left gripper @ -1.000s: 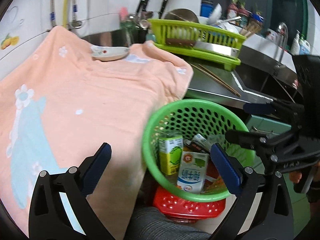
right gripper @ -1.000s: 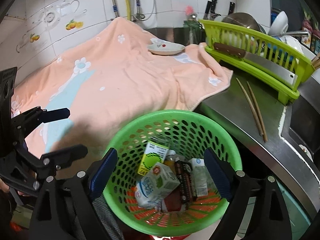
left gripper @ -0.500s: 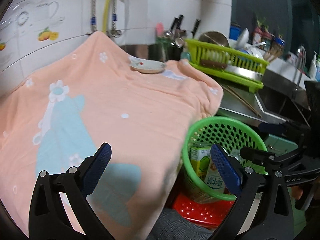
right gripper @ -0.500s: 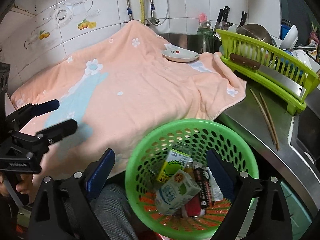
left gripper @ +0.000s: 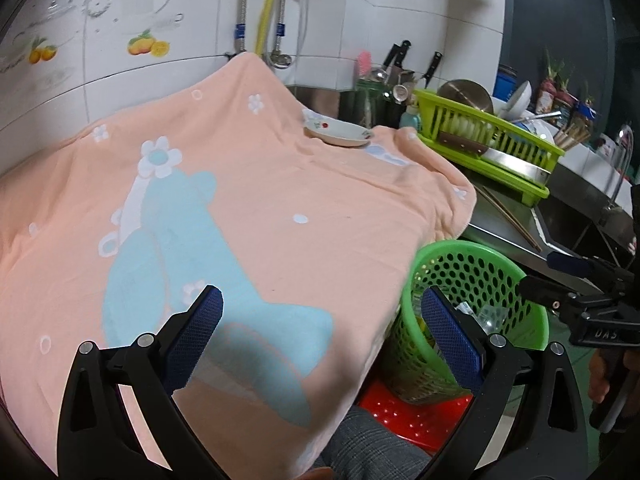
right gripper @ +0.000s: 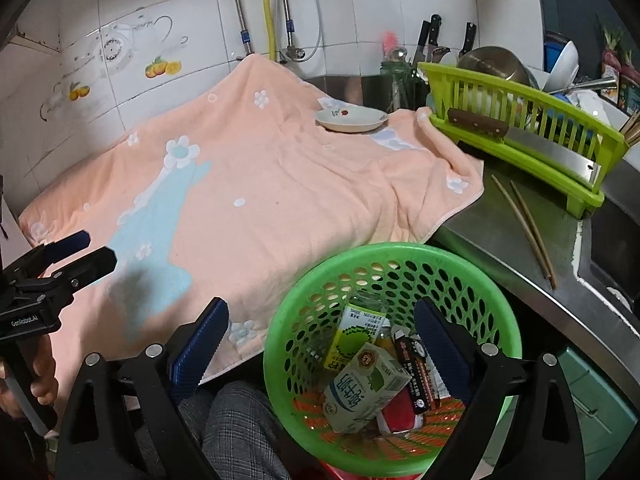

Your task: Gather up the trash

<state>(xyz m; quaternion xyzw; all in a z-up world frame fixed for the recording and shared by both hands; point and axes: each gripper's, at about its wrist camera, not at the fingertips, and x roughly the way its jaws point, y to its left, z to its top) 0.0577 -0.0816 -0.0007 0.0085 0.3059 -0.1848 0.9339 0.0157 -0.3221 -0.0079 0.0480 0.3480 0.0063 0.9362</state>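
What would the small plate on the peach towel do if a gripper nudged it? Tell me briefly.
The small plate looks ceramic, so probably stiff and breakable. Resting on the wrinkled peach towel, it would likely drag rather than glide. Its shallow rim may slip from the open right gripper.

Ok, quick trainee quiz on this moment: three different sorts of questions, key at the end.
1. True or false: the left hand-held gripper holds a carton.
2. Where does the small plate sit? A) on the peach towel B) in the green basket C) in the dish rack
3. Fill in: the pair of chopsticks lies on the steel ____.

Key: 1 false, its jaws are open and empty; 2 A; 3 counter.
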